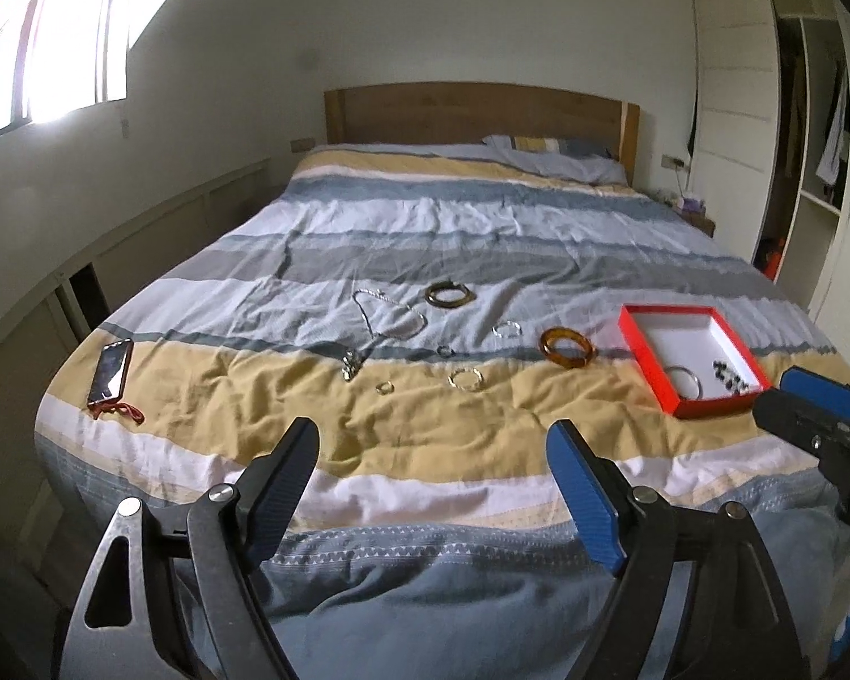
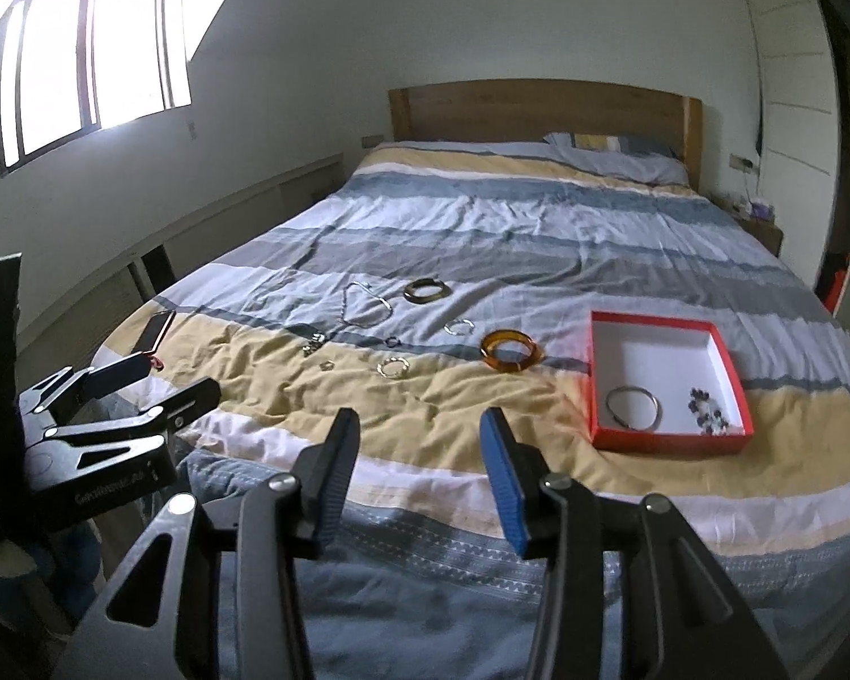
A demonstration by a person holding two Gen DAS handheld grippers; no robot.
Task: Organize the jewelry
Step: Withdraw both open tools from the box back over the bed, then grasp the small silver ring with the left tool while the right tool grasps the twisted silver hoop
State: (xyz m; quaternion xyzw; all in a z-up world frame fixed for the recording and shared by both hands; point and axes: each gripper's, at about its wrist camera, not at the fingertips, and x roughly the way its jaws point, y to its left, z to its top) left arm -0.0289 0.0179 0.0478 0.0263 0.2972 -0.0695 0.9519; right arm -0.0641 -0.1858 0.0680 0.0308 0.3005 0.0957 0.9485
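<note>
Both my left gripper (image 1: 430, 447) and right gripper (image 2: 419, 436) hung open and empty, short of the red box (image 1: 640, 340). Loose jewelry, including the amber bangle (image 1: 566, 347), lay left of it. Next move, I judged: collect that bangle.

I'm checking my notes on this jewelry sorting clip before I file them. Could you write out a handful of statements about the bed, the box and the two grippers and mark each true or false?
1. The red box already holds a silver bangle and a dark beaded piece. True.
2. The amber bangle lies inside the box. False: it lies on the bedspread, left of the box.
3. Both the left gripper and the right gripper are empty. True.
4. The phone sits beside the pillow. False: it lies near the bed's foot, at the left edge.
5. The chain necklace is held in a gripper. False: it lies loose on the bedspread.
</note>
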